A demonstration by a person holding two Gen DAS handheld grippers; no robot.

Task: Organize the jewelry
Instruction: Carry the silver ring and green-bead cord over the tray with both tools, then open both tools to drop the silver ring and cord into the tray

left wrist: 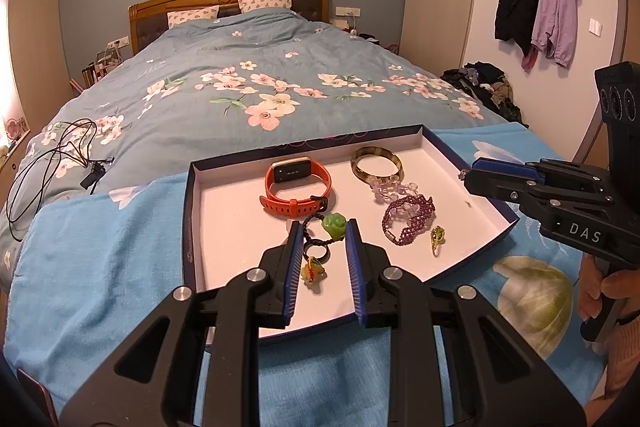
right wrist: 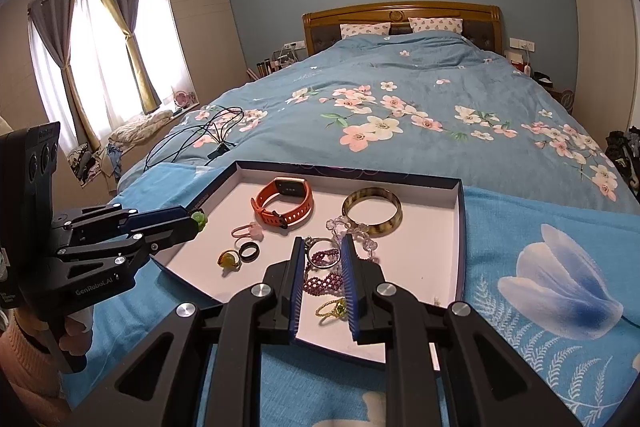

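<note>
A bed (right wrist: 400, 67) covered with a blue floral duvet (left wrist: 224, 107) carries everything. Two patterned pillows (right wrist: 364, 29) are set against the wooden headboard at its far edge. A tangle of black cable (left wrist: 52, 163) is laid on the duvet near the left edge. A light blue flowered towel (left wrist: 104, 251) is spread across the near end, and a shallow box lid (left wrist: 192, 211) with dark blue walls is placed on the towel.

Floral bed (left wrist: 260, 75), black cable (left wrist: 52, 163), hung coats (left wrist: 536, 11)
</note>
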